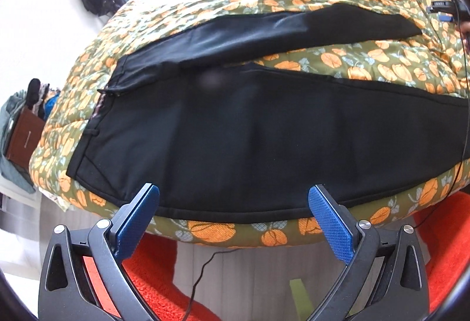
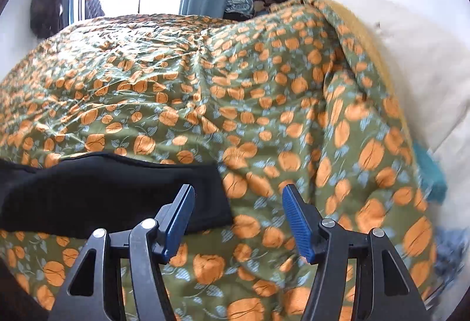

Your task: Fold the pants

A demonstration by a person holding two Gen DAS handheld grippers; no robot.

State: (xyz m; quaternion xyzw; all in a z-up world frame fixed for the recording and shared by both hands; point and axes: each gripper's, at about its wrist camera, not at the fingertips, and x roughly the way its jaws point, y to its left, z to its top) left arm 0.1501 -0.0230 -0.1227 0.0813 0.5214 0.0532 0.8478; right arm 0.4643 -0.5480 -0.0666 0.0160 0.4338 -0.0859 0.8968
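Black pants [image 1: 235,130] lie spread across a floral quilt [image 1: 367,62], legs toward 3 o'clock. Left tongs [image 1: 233,200] and right tongs [image 2: 238,200] both gape, gripping nothing.

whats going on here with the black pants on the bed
A person with a gripper in each hand is folding black pants spread flat on a floral bedspread, legs still apart. The left gripper hangs open at the near edge of the pants by the waist end. The right gripper is open near a leg's hem, holding nothing. No fold has been made yet.
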